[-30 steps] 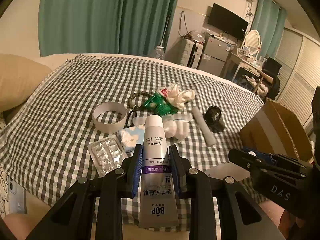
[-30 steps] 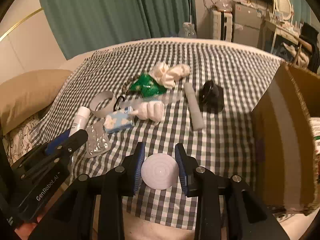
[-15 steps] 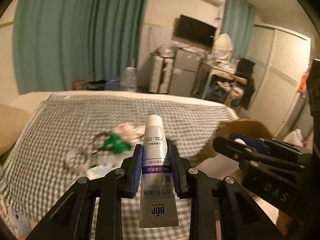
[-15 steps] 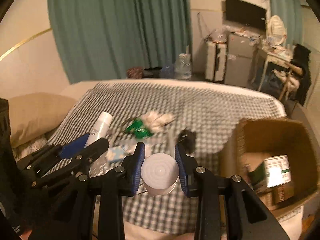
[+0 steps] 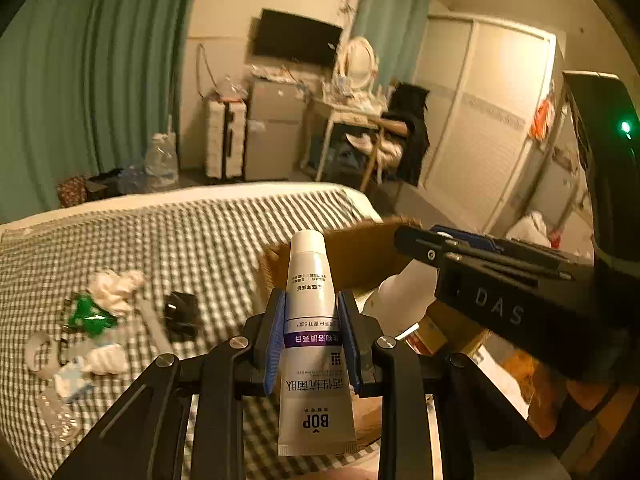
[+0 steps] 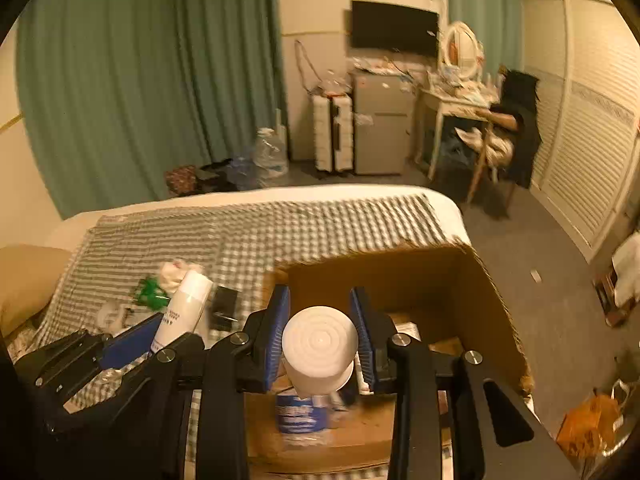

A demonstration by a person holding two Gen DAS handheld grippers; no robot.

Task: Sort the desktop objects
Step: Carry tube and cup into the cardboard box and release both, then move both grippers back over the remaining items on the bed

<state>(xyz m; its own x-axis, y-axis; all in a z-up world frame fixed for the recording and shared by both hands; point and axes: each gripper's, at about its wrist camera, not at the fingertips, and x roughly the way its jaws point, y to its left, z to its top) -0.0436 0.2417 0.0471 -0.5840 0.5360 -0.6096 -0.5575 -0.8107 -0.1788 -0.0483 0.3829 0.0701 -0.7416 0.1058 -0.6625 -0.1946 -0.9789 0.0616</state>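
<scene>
My left gripper is shut on a white tube with a purple band, cap pointing away, held above the bed's edge beside the cardboard box. My right gripper is shut on a white bottle with a round ribbed cap and a blue label. It hangs over the open cardboard box. The right wrist view shows the left gripper at lower left with the tube. Several loose things lie on the checked bed cover: a green packet, crumpled tissue, a black object.
A tape ring, a blister pack and a grey stick also lie on the cover. Packets lie inside the box. A tan pillow sits at the left. Beyond the bed are a suitcase and a desk.
Both grippers have risen and swung right, away from the clutter on the bed, towards the cardboard box. The right gripper now hangs over the open box. Both grips are unchanged.
</scene>
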